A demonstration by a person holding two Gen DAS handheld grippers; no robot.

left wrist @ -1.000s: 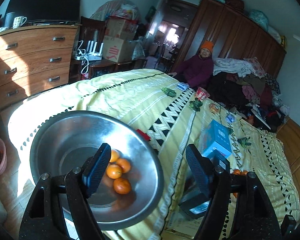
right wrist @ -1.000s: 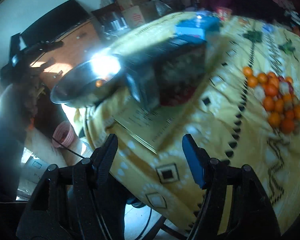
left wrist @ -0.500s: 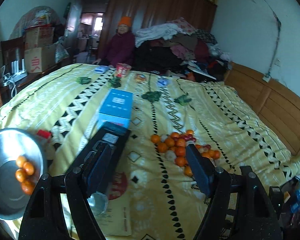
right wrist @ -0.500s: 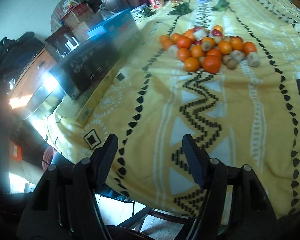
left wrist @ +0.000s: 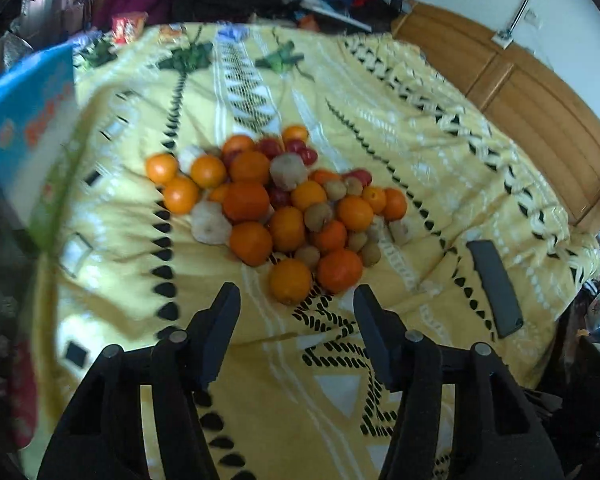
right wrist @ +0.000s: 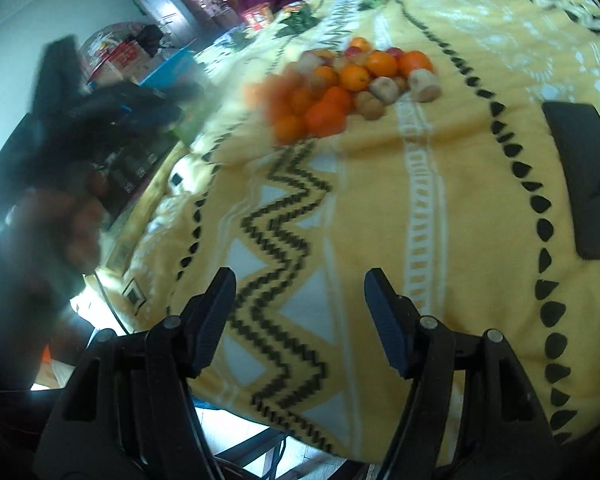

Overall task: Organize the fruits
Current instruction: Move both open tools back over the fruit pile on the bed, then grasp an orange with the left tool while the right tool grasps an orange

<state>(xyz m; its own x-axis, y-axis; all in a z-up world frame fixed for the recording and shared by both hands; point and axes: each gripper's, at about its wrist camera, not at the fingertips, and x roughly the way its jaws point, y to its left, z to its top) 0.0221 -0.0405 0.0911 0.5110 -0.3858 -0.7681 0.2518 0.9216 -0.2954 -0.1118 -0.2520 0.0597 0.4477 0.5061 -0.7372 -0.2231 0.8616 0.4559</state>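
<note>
The fruit pile [left wrist: 284,208] of oranges, small red fruits and brown kiwi-like fruits is lying on the yellow patterned bedspread [left wrist: 380,360] of a bed. The nearest orange [left wrist: 291,281] is sitting just ahead of the left tongs [left wrist: 296,332], between the lines of the two fingers but clear of both. The left tongs are standing apart with nothing between them; their jaws have just been closing. In the right wrist view the pile is lying well ahead of the right tongs [right wrist: 300,312], which are also standing apart and empty. A dark flat device [left wrist: 496,288] is lying to the right of the pile. A second ago the left wrist view was showing a steel bowl holding oranges; that bowl is now out of view.
</note>
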